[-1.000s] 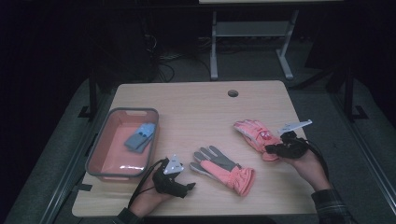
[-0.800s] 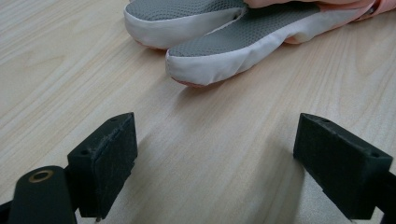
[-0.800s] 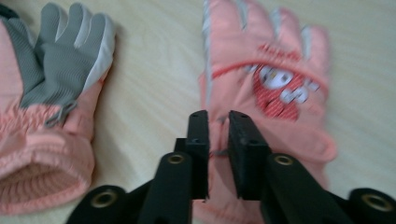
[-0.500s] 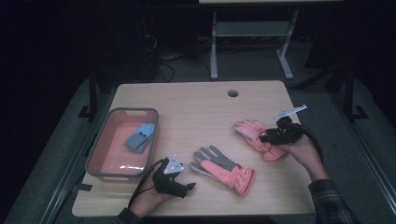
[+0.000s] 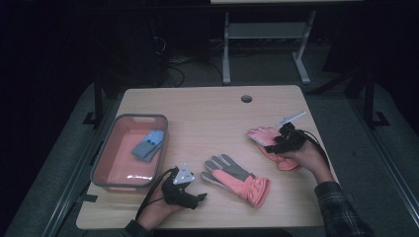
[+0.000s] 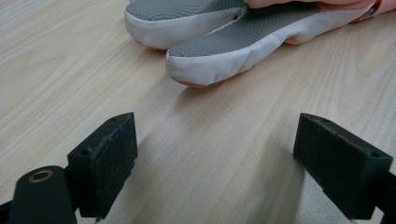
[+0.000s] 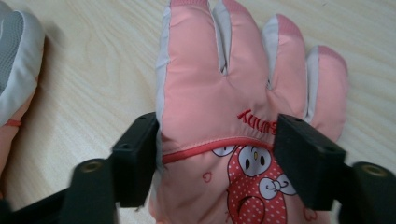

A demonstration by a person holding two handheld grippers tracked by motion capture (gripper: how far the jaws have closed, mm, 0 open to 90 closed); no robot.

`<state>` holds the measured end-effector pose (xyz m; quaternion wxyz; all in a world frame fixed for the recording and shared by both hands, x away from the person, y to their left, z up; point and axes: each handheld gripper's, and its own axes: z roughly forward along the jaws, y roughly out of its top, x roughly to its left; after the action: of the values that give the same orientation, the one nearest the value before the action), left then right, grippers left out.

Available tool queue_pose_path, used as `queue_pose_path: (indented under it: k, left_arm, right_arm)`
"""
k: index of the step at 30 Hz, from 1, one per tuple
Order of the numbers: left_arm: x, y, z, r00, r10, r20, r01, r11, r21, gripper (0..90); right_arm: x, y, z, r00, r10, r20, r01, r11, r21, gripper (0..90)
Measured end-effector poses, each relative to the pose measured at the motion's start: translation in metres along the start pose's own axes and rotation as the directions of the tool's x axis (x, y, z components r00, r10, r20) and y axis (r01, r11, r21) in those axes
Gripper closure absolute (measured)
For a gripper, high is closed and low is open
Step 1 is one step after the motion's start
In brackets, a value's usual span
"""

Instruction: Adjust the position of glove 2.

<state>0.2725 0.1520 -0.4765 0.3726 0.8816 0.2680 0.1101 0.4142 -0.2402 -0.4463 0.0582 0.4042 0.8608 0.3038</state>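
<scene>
Two pink winter gloves lie on the wooden table [image 5: 207, 118]. One glove lies palm up, showing a grey palm [image 5: 236, 177], and its grey fingertips [image 6: 224, 51] are just ahead of my left gripper [image 6: 215, 158]. That gripper [image 5: 200, 196] rests open on the table with bare wood between its jaws. The other glove [image 5: 259, 134] lies back up with a cartoon print [image 7: 219, 70]. My right gripper [image 7: 219, 158] [image 5: 273, 141] is open and straddles it, one pad [image 7: 135, 158] at each side of the hand part below the fingers.
A pink tray with a grey rim [image 5: 106, 155] stands at the left and holds a blue glove-like item [image 5: 148, 144]. A round cable hole [image 5: 246, 98] sits near the far edge. The grey-palmed glove's edge [image 7: 14, 60] lies close to the printed glove's left.
My right gripper has moved left from beside the printed glove's cuff to over the glove, its jaws now astride it. The left gripper and both gloves have stayed put.
</scene>
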Motion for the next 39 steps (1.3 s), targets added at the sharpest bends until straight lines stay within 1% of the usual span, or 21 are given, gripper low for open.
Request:
queue_pose_path:
  k: [1,3,5,6,10,11,15,18,20,22,23,26,29,31,35,39]
  left_arm:
    - [0.0,0.0,0.0,1.0,0.0,0.0,0.0,1.0,0.0,12.9]
    - [0.0,0.0,0.0,1.0,0.0,0.0,0.0,1.0,0.0,12.9]
    - [0.0,0.0,0.0,1.0,0.0,0.0,0.0,1.0,0.0,12.9]
    - [0.0,0.0,0.0,1.0,0.0,0.0,0.0,1.0,0.0,12.8]
    - [0.0,0.0,0.0,1.0,0.0,0.0,0.0,1.0,0.0,12.9]
    - [0.0,0.0,0.0,1.0,0.0,0.0,0.0,1.0,0.0,12.9]
    - [0.0,0.0,0.0,1.0,0.0,0.0,0.0,1.0,0.0,12.8]
    - [0.0,0.0,0.0,1.0,0.0,0.0,0.0,1.0,0.0,12.8]
    - [0.0,0.0,0.0,1.0,0.0,0.0,0.0,1.0,0.0,12.8]
    - [0.0,0.0,0.0,1.0,0.001,0.0,-0.001,1.0,0.001,12.8]
    - [0.0,0.0,0.0,1.0,0.001,0.0,-0.001,1.0,0.001,12.8]
    - [0.0,0.0,0.0,1.0,0.003,0.0,-0.003,1.0,0.001,12.8]
    - [0.0,0.0,0.0,1.0,0.006,0.0,-0.006,1.0,0.001,12.8]
    - [0.001,0.0,0.0,1.0,0.006,0.0,-0.006,1.0,0.002,12.8]
    - [0.001,0.0,0.0,1.0,0.008,0.0,-0.008,1.0,0.002,12.8]
    - [0.001,0.0,0.0,1.0,0.007,0.002,-0.007,1.0,0.001,12.8]
  right_arm:
    - [0.0,0.0,0.0,1.0,-0.004,-0.006,0.004,1.0,0.002,41.5]
    - [0.0,-0.001,-0.001,0.9999,-0.007,-0.008,0.007,1.0,0.003,48.2]
    - [-0.001,-0.002,-0.003,0.9998,-0.014,-0.014,0.014,1.0,-0.008,59.1]
    - [-0.002,-0.003,-0.005,0.9997,-0.008,-0.022,0.007,1.0,-0.017,63.0]
    - [-0.008,-0.008,-0.01,0.9978,0.03,-0.059,-0.034,0.998,-0.056,71.4]
    - [-0.009,-0.008,-0.011,0.9975,0.03,-0.063,-0.034,0.997,-0.065,72.7]
    - [-0.01,-0.008,-0.017,0.9971,0.036,-0.067,-0.04,0.997,-0.072,74.3]
    - [-0.009,-0.009,-0.022,0.9968,0.033,-0.073,-0.039,0.995,-0.091,74.4]
    - [-0.009,-0.009,-0.026,0.9951,0.038,-0.092,-0.048,0.994,-0.102,74.4]
    - [-0.008,-0.009,-0.031,0.9942,0.044,-0.098,-0.055,0.992,-0.114,74.4]
    - [-0.007,-0.009,-0.033,0.9942,0.038,-0.1,-0.051,0.991,-0.122,74.3]
    - [-0.004,-0.007,-0.042,0.9906,0.043,-0.13,-0.061,0.989,-0.138,74.3]
    - [0.001,-0.004,-0.049,0.9894,0.025,-0.143,-0.048,0.986,-0.161,74.2]
    - [0.005,-0.002,-0.053,0.9869,0.021,-0.16,-0.048,0.985,-0.168,74.2]
    - [0.017,0.005,-0.06,0.9845,-0.016,-0.174,-0.016,0.983,-0.185,74.1]
    - [0.029,0.012,-0.065,0.9806,-0.046,-0.19,0.01,0.982,-0.189,74.1]
